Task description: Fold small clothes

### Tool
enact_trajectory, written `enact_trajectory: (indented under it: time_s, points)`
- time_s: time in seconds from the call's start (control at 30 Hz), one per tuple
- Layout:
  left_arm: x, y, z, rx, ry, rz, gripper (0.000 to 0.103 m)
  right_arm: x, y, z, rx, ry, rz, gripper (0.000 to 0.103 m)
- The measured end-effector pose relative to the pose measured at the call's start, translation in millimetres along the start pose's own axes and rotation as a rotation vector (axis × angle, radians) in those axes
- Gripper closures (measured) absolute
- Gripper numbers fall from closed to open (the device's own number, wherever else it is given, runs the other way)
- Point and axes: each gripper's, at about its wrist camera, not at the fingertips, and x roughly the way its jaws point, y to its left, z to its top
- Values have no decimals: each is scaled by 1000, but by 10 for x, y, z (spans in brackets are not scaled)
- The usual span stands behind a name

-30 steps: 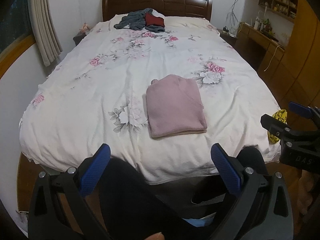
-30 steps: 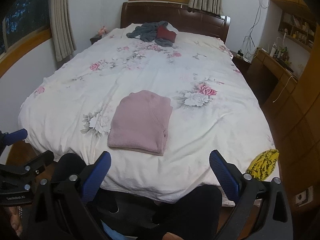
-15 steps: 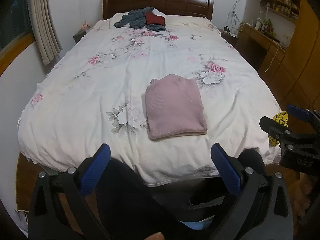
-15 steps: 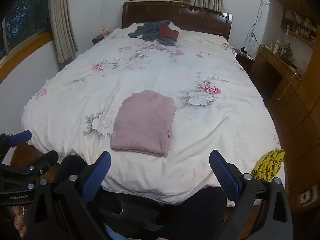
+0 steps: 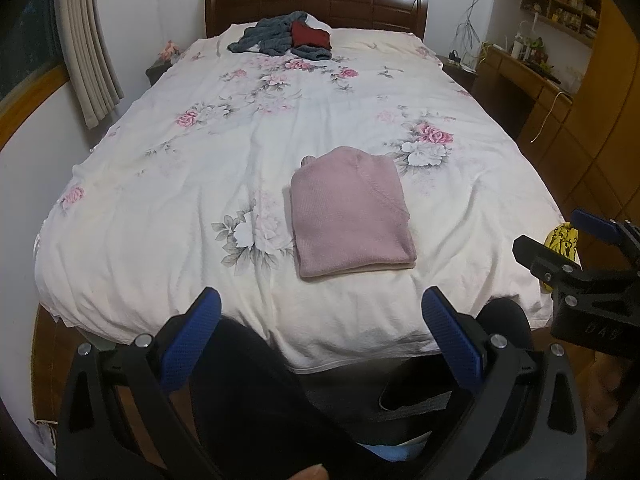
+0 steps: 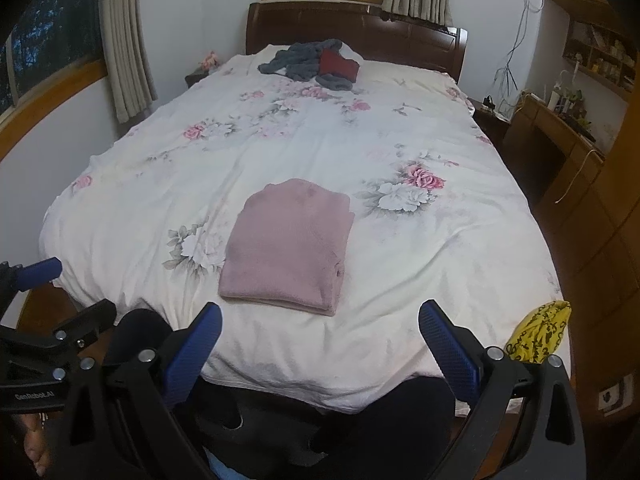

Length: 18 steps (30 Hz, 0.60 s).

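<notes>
A pink knit garment (image 5: 350,212) (image 6: 288,246) lies folded into a neat rectangle on the floral bedsheet (image 5: 168,208) (image 6: 440,248), near the foot of the bed. My left gripper (image 5: 320,340) hangs open below the bed's foot edge, holding nothing, short of the garment. My right gripper (image 6: 320,344) is open too, empty, and also back from the foot edge. Each gripper shows at the side of the other's view. A heap of grey and dark red clothes (image 5: 286,38) (image 6: 316,62) lies by the headboard.
A yellow patterned cloth (image 6: 538,332) (image 5: 562,240) hangs at the bed's right foot corner. A wooden desk and shelves (image 6: 560,128) line the right wall, and curtains (image 5: 86,44) hang at left. The person's dark-clad legs (image 5: 256,408) are under the grippers.
Both grippers have stayed open and pulled back slightly from the bed. The folded pink garment has not moved.
</notes>
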Motion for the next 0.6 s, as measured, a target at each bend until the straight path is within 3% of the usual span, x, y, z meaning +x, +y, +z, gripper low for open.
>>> enact_trajectory:
  time_s: [0.6]
  points:
    - [-20, -45, 20, 7, -6, 8, 3, 8, -11, 48, 9, -1, 10, 4]
